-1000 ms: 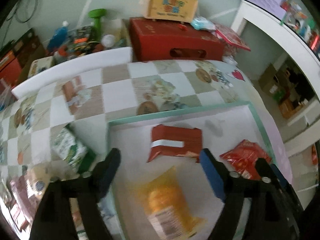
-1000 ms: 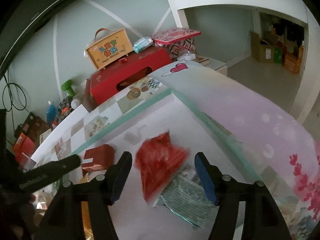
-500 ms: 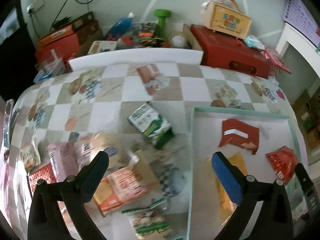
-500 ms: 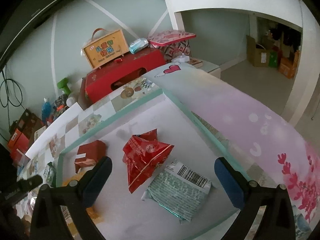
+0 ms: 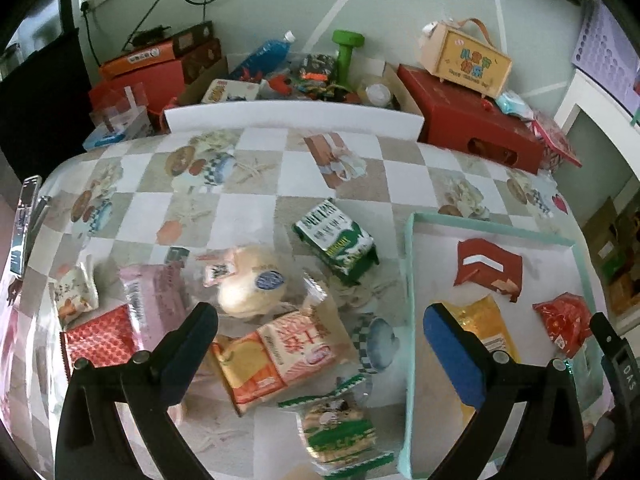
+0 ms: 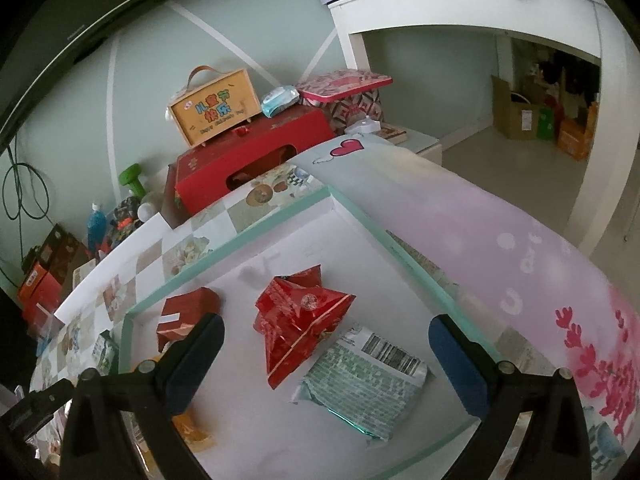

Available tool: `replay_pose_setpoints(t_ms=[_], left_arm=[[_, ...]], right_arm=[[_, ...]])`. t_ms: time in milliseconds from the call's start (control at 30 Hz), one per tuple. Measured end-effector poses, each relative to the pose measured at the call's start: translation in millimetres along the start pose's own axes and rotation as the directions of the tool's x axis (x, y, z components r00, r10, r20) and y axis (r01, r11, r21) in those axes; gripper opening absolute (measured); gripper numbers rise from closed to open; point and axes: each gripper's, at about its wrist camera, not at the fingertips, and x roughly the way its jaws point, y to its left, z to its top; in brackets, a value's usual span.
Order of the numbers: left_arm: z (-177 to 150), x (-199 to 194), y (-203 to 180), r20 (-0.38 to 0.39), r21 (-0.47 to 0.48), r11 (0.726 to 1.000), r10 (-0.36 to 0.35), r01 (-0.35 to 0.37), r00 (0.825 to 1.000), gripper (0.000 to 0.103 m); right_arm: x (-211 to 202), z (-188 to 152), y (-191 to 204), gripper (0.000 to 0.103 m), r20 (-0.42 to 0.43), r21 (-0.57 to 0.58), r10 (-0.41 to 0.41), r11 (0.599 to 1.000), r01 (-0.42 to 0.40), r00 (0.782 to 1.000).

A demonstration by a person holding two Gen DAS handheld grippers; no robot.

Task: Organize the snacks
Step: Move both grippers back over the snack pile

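Observation:
A mint-rimmed white tray (image 5: pixel 409 280) lies on the checked tablecloth. It holds a red box (image 5: pixel 488 270), a yellow packet (image 5: pixel 486 320), a red foil bag (image 6: pixel 298 322) and a green-grey packet (image 6: pixel 364 380). Loose snacks lie left of the tray: a green milk carton (image 5: pixel 336 244), a round bun (image 5: pixel 250 286), an orange-pink bread pack (image 5: pixel 276 356), a green-white packet (image 5: pixel 338 428). My left gripper (image 5: pixel 320 344) is open and empty above the bread pack. My right gripper (image 6: pixel 326 356) is open and empty above the red foil bag.
More packets lie at the table's left: a pink one (image 5: pixel 154 296), a red checked one (image 5: pixel 100 340) and a small white one (image 5: pixel 74 296). Behind the table stand a big red box (image 5: pixel 468 124), a yellow toy case (image 5: pixel 466 58) and floor clutter. The right gripper's tip (image 5: pixel 616 360) shows beside the tray.
My left gripper has swung left from over the tray to over the loose snack pile. My right gripper has opened wide, let go of the red foil bag and pulled back.

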Motion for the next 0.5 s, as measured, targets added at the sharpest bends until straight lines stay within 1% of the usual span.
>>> replay_pose_setpoints(t_ms=[200,300,400,500], left_arm=[[0.8,-10.7,29.9,0.034,-0.031,0.999,0.01,-0.009,0.999,0.102],[0.3,-14.0,51.1,0.042,-0.041,0.999,0.014,-0.012,0.999,0.102],[-0.9,-16.1,72.1,0.041,-0.074,0.997,0.016,-0.013,0.999,0.102],[-2.9,-18.7,98.9,0.035,-0.118,0.993,0.025,-0.02,0.999,0.102]], right_arm=[[-7.1,1.1,17.2,0.103,0.038,-0.043,0.007,0.999,-0.005,0.999],[-8.7,1.7,28.9,0.103,0.033,-0.065,0.014,0.998,-0.012,0.999],[-11.5,1.7,43.3,0.103,0.031,-0.096,0.015,0.995,-0.012,0.999],[-16.6,0.9,57.4,0.103,0.035,-0.113,0.051,0.992,-0.047,0.998]])
